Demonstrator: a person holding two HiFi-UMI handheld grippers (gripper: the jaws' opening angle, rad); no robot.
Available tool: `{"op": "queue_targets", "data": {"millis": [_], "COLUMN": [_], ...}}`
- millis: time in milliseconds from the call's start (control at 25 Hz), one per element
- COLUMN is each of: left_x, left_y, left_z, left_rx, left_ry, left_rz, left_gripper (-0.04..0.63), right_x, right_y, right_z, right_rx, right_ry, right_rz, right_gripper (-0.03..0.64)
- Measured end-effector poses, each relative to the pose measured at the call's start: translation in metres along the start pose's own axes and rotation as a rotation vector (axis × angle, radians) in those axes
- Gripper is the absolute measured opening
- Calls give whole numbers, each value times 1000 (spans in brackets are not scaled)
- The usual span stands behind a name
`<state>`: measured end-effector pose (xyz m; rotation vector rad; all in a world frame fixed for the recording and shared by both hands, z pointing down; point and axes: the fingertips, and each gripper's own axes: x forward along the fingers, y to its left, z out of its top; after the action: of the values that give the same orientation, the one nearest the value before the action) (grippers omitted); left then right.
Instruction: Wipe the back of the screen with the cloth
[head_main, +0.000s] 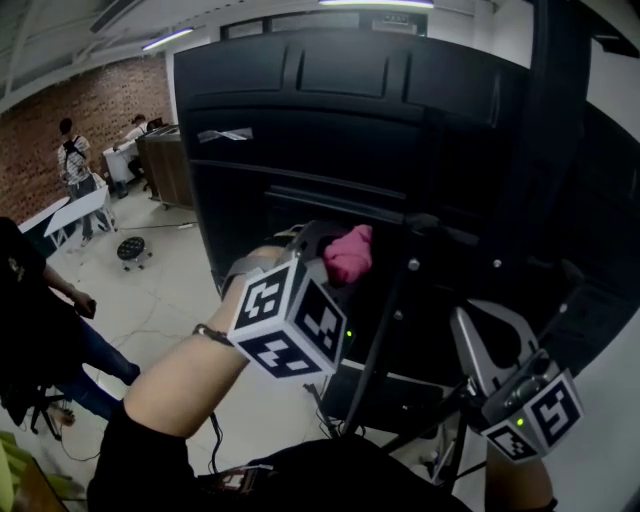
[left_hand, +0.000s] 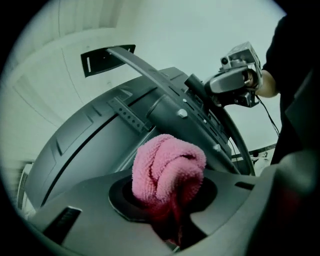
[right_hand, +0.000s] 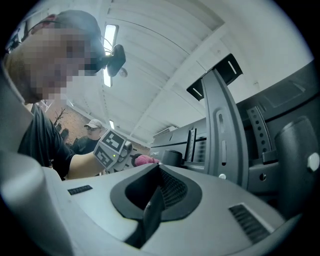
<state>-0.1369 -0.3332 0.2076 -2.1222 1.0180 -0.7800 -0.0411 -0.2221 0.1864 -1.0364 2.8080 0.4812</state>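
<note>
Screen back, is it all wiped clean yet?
Not that I can see. Done: the left tool is shut on the cloth. In hand: the cloth is up by the screen back, though I can't tell if it touches. Left: the wiping itself; no cleaned patch shows. The right tool is shut and empty.
</note>
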Motion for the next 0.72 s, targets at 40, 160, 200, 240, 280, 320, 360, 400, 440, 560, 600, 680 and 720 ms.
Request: {"op": "queue_targets", "data": {"millis": [40, 160, 200, 240, 280, 320, 360, 400, 440, 560, 600, 680, 720], "left_x": [7, 15, 14, 11, 2, -12, -30, -50, -65, -86, -85, -73, -65], "left_y": [-11, -26, -27, -26, -20, -8, 10, 29, 48, 106, 121, 136, 138], "left_z": [11, 23, 23, 18, 7, -16, -50, -92, -137, -293, -338, -396, -413], "left_rx": [16, 66, 65, 53, 25, -26, -96, -171, -233, -360, -399, -497, -562], "left_ry": [-14, -31, -48, -66, -80, -81, -64, -27, 24, 229, 277, 293, 264], "left_rz": [-26, -48, -49, -42, -22, 11, 60, 118, 178, 382, 434, 465, 453], "left_gripper": [123, 120, 123, 123, 123, 123, 123, 123, 123, 123, 123, 123, 123], "right_x": [-1, -9, -11, -11, -10, -7, -4, 0, 2, 4, 3, 4, 4], "right_y": [-1, -7, -8, -8, -6, -4, -1, 1, 3, 8, 11, 17, 18], "right_z": [-1, -3, -4, -4, -5, -5, -6, -7, -7, -9, -9, -10, -11], "right_rx": [3, 21, 26, 28, 26, 24, 26, 33, 41, 45, 41, 32, 30], "right_ry": [-1, 2, 4, 5, 5, 4, 1, 0, 1, 12, 18, 34, 43], "right_rz": [-1, -12, -19, -21, -19, -12, -3, 4, 5, -15, -26, -49, -63], "right_gripper": [2, 2, 2, 2, 2, 2, 2, 2, 2, 2, 2, 2, 2]}}
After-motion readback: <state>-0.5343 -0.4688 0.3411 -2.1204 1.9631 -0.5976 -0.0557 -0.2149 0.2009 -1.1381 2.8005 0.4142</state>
